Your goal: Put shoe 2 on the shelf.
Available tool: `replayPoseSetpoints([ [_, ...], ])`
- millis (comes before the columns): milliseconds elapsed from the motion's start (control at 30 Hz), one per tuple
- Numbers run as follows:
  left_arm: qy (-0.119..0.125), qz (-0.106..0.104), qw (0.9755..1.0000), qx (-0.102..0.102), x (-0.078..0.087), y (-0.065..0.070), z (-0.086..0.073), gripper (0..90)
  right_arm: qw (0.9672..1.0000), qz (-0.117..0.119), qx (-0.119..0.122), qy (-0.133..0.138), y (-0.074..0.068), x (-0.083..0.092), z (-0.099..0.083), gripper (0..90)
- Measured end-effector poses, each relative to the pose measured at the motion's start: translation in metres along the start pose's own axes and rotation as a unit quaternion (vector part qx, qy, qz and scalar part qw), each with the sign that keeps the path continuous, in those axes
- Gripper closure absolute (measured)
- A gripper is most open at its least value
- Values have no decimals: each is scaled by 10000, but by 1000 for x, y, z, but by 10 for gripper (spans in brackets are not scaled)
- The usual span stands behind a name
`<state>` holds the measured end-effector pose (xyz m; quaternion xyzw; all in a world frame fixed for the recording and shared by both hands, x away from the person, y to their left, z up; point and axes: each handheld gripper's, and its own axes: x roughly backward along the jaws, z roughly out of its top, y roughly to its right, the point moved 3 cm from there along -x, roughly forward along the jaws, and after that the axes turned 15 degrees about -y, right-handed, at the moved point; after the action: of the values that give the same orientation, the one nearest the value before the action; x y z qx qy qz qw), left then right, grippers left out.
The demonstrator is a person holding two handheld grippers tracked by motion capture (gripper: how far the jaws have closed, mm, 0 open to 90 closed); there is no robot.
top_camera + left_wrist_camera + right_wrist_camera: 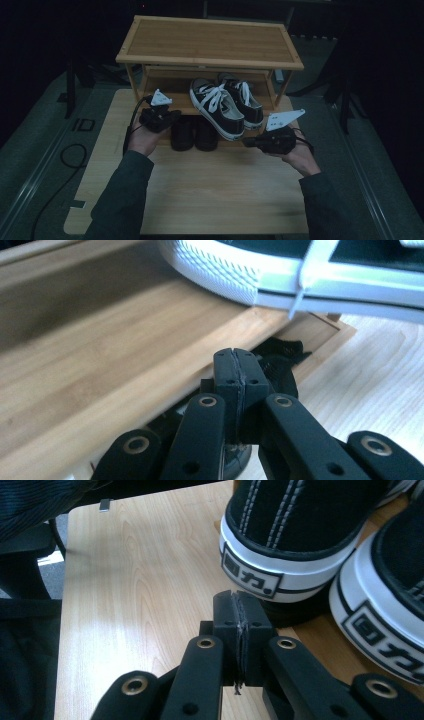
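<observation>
A pair of black canvas sneakers (226,104) with white laces and white soles rests on the middle shelf of a bamboo shoe rack (210,42), heels jutting over the shelf's front edge. A pair of black shoes (194,133) sits below them at table level. My left gripper (172,116) is at the shelf's left front, shut and holding nothing; in the left gripper view its jaws (235,367) are pressed together beside a white sneaker sole (280,282). My right gripper (248,142) is shut and empty, just short of the sneaker heels (285,540).
The rack stands at the far end of a light wooden table (200,190). A black cable (70,160) lies on the grey floor to the left. Dark stands flank the rack on both sides.
</observation>
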<state>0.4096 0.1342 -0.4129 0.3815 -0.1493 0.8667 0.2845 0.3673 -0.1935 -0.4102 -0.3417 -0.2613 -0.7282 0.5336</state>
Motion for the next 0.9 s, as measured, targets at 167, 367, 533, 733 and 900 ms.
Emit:
replayPoseSetpoints([
  [167,-5,65,10000,-9,0,-5,7,899,10000,-17,-3,1,0,-3,2,896],
  [367,-87,174,9998,73,-5,-14,13,899,10000,6,4,65,-1,-4,5,897],
  [533,-151,236,9995,122,-8,-19,17,899,10000,-5,22,70,0,-5,8,899],
  [733,-136,320,9991,222,-13,-24,18,899,10000,14,37,64,-1,-6,9,900],
  [900,-173,334,9988,315,-17,-28,19,899,9999,51,87,66,-3,-9,12,900],
])
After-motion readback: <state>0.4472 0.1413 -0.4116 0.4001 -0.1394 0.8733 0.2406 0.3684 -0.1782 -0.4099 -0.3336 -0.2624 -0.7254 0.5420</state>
